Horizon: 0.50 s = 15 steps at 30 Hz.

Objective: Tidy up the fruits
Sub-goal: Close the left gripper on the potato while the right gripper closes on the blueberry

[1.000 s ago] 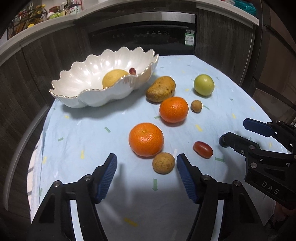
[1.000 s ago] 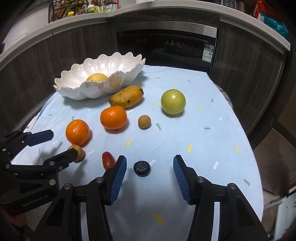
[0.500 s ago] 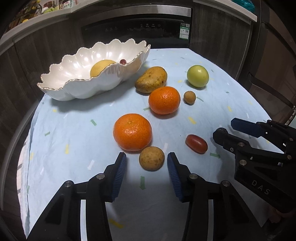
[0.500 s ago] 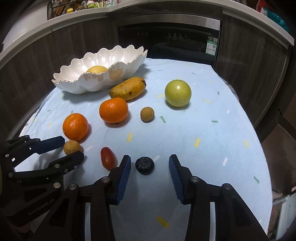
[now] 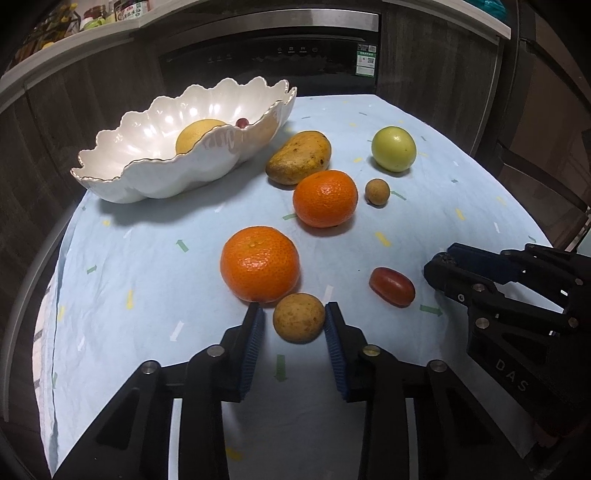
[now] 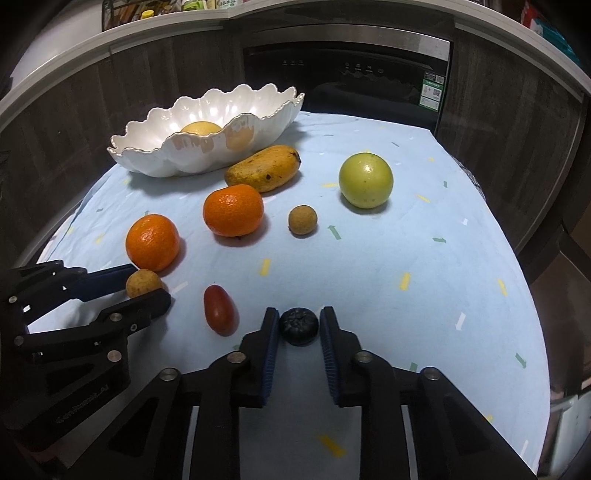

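Left wrist view: my left tongs (image 5: 294,321) just closed, pinching the small brown fruit (image 5: 298,322) on the counter (image 5: 147,280). Right tongs (image 6: 299,328) likewise closed on the dark berry (image 6: 298,326). Lift both straight up, then carry to the white bowl (image 5: 159,173). Near orange (image 5: 259,263) touches my left pad; red fruit (image 6: 220,309) lies between the tongs.

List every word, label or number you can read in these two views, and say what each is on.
"DAS": on the body of the right gripper, left wrist view.
Embossed line on the left gripper, right wrist view: too dark to read.
Stickers on the oven door: too small.
Jar labels on the counter: blurred.
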Available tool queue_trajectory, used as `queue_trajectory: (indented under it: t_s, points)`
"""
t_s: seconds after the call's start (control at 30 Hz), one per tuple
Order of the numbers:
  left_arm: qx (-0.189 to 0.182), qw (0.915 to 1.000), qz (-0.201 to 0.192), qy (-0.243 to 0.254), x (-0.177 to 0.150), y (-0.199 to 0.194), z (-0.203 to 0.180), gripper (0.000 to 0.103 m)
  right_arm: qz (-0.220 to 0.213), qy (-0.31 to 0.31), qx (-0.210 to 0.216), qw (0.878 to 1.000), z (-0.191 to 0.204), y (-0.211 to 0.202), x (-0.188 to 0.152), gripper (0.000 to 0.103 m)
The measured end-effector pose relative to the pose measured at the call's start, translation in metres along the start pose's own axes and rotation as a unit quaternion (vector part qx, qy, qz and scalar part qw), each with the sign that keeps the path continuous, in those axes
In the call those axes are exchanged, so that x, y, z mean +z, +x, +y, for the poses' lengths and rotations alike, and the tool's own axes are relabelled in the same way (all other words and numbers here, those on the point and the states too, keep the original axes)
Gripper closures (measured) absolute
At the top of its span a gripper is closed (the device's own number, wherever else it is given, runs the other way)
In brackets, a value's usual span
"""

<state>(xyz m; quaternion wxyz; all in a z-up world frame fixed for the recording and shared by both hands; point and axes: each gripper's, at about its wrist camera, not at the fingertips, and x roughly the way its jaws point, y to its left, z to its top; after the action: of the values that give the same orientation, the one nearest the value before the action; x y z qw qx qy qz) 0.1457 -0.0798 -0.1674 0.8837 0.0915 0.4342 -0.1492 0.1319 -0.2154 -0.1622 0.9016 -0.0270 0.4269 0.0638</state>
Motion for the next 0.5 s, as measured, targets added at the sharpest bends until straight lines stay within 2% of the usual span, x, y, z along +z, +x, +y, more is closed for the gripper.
queue_trajectory:
  t_s: [0.1, 0.5]
  points:
    - [-0.004, 1.0000, 0.000, 0.003, 0.0000, -0.0007, -0.0014, 0.075, -0.001, 0.000, 0.001, 1.000, -0.0003, -0.0002, -0.0002, 0.080]
    - [-0.001, 1.0000, -0.007, 0.005, 0.0018, -0.0077, -0.0021, 0.076, -0.007, 0.002, -0.006, 1.000, 0.0002, -0.0059, 0.0026, 0.081]
